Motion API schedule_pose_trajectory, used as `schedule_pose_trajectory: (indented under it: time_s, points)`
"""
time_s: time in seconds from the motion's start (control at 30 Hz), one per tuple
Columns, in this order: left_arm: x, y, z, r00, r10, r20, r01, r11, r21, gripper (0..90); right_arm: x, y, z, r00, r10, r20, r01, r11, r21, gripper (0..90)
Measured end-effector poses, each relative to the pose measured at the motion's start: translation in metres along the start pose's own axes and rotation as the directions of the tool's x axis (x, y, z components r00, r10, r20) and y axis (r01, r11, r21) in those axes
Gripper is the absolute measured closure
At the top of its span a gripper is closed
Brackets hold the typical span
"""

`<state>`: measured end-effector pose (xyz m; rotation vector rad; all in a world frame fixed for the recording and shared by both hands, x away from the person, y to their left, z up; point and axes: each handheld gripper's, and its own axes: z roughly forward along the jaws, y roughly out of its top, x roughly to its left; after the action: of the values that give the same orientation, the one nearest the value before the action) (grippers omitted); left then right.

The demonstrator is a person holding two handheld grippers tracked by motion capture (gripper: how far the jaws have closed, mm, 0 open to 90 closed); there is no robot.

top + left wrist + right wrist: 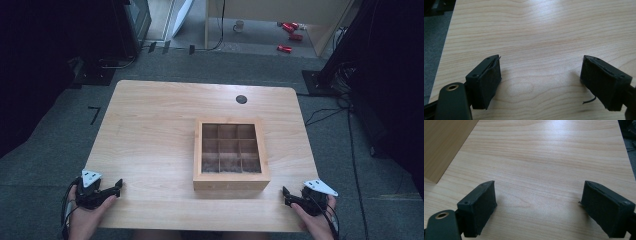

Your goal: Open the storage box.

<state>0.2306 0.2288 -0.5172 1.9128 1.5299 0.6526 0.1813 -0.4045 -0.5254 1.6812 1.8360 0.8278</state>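
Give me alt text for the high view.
A wooden box with nine empty compartments sits right of centre on a wooden table. The left gripper and right gripper, both open, rest at the near edge.

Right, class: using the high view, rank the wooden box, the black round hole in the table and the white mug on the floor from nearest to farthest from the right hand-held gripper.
1. Wooden box, just left of the right hand-held gripper.
2. Black round hole, near the table's far edge.
3. White mug, on the floor beyond the table.
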Motion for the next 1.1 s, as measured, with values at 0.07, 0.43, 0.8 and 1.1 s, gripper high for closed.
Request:
schedule_pose_trajectory:
  time_s: [0.07, 0.43, 0.8, 1.1]
  points:
    - [0.0, 0.0, 0.0, 1.0, -0.002, -0.002, 0.002, 1.0, 0.0, 17.3, 0.0, 0.0, 0.0, 1.0, 0.0, 0.0, 0.0, 1.0, 0.0, 12.2]
    - [-0.007, 0.009, -0.003, 0.9999, -0.01, 0.005, 0.01, 0.9999, -0.006, 17.5, 0.001, -0.001, -0.001, 0.9999, 0.007, 0.009, -0.007, 1.0, -0.001, 12.8]
    - [-0.017, 0.015, -0.002, 0.9989, -0.011, 0.045, 0.012, 0.9995, -0.029, 17.6, 0.001, 0.0, -0.007, 0.9996, 0.027, 0.005, -0.026, 1.0, -0.014, 13.9]
    - [-0.018, 0.015, 0.003, 0.9982, -0.008, 0.059, 0.009, 0.9997, -0.023, 17.7, 0.013, 0.005, -0.013, 0.9997, 0.011, -0.021, -0.012, 0.999, -0.036, 14.1]
